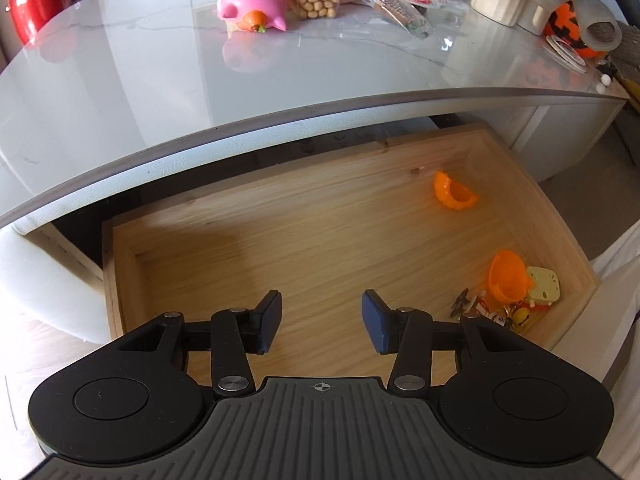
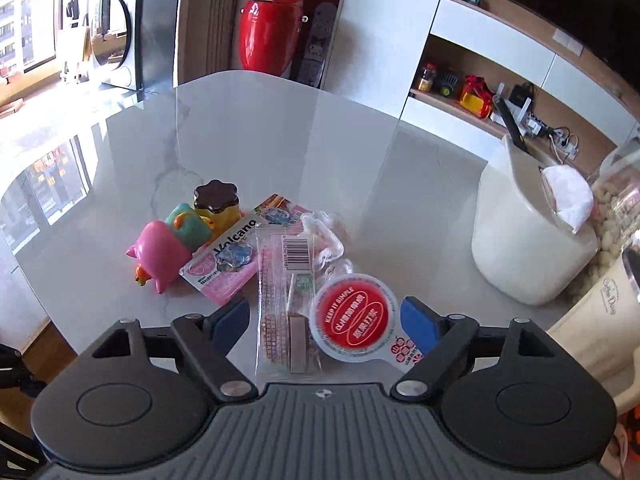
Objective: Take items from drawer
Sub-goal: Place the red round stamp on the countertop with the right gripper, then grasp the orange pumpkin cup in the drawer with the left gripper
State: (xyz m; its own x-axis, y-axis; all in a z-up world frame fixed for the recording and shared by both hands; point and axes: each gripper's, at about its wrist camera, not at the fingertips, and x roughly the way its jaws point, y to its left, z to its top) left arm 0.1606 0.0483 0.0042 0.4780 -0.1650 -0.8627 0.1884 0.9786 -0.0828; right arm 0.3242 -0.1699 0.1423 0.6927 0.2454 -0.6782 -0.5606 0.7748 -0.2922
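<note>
The wooden drawer (image 1: pixel 280 236) stands pulled out under the grey tabletop (image 1: pixel 160 92). An orange shell half (image 1: pixel 454 192) lies near its back right. In the right front corner sit another orange shell (image 1: pixel 508 276), a cream toy (image 1: pixel 542 286) and small trinkets (image 1: pixel 492 314). My left gripper (image 1: pixel 322 308) hangs open over the drawer's front, with nothing between its fingers. My right gripper (image 2: pixel 324 316) is open above the table. Below it lie a red-lidded cup (image 2: pixel 352 320) and a clear snack packet (image 2: pixel 286 300), with neither pad pressing on them.
On the tabletop (image 2: pixel 260 140) lie a pink pig toy (image 2: pixel 160 254), a teal toy (image 2: pixel 190 226), a brown-lidded pot (image 2: pixel 216 200) and a pink Volcano packet (image 2: pixel 224 268). A white jar (image 2: pixel 528 236) stands at the right. A red chair (image 2: pixel 270 34) is behind the table.
</note>
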